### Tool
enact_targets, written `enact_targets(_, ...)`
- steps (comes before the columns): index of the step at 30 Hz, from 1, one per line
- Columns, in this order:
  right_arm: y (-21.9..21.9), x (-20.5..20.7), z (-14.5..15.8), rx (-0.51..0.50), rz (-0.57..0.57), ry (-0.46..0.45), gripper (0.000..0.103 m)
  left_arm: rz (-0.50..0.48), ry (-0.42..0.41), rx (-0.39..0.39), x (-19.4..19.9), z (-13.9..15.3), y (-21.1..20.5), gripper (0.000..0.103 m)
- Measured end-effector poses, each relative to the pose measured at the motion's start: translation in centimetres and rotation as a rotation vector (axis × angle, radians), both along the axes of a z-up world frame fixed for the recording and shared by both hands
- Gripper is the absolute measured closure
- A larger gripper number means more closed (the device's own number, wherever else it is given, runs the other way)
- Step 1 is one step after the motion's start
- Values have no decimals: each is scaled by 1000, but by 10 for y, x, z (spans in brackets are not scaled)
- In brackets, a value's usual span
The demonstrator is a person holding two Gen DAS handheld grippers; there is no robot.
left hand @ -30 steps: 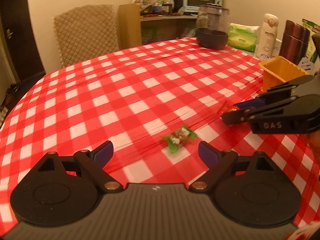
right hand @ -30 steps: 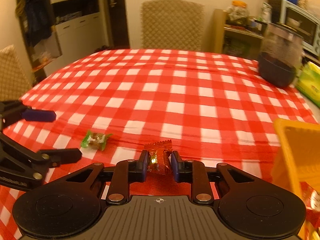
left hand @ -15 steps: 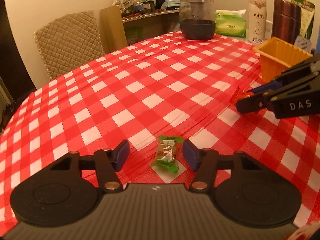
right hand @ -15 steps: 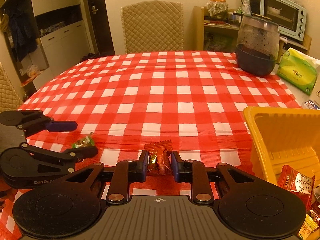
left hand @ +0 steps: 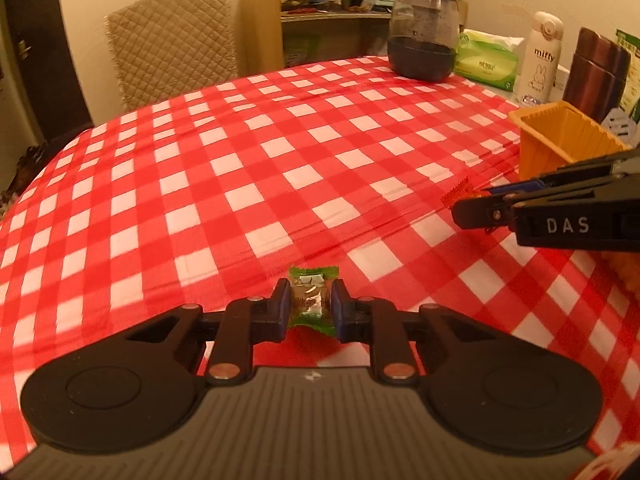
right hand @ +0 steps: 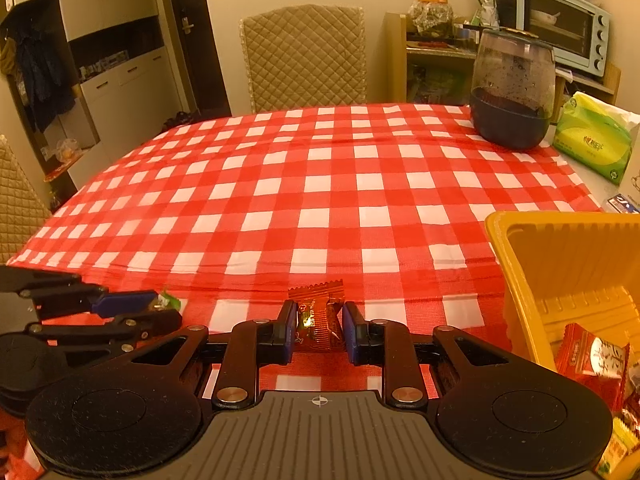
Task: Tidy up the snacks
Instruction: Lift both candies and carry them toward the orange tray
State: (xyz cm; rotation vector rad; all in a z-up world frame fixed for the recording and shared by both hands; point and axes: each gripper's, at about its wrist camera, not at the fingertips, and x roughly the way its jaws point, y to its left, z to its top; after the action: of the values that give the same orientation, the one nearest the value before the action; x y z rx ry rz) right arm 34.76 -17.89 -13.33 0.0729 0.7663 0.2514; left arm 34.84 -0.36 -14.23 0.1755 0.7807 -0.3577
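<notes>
Meanwhile the green candy (left hand: 310, 300) is sitting pinched in the left claw (left hand: 310, 307) low over the checked bench (left hand: 240, 184) and the red candy (right hand: 319, 318) is being gripped by the right claw (right hand: 319, 326), both awaiting the part-filled yellow bin (right hand: 520, 264), "DAS" showing on the claw.

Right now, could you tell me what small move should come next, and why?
Probably lift both claws toward the orange bin: the left claw pinches the green candy, the right claw the orange candy, and the bin already holds snacks.
</notes>
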Motion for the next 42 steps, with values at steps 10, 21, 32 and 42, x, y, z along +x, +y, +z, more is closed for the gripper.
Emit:
enact_targets(10,1,-43,19,28,-13,-16,78,123,-8,-76,-53,31,8,84)
enact_targets(21,-2,-124,49,75,-88,-35,78,196,27,-147,-131,67,4,84)
enact_targets(32,-9,-193,92,62,-92,-62,78,207,9,-176,-198,104,-4,84)
enact_targets(42,-14,-234,110,51,-85,-85,78,211,-11,-177,-234,123,-8,84)
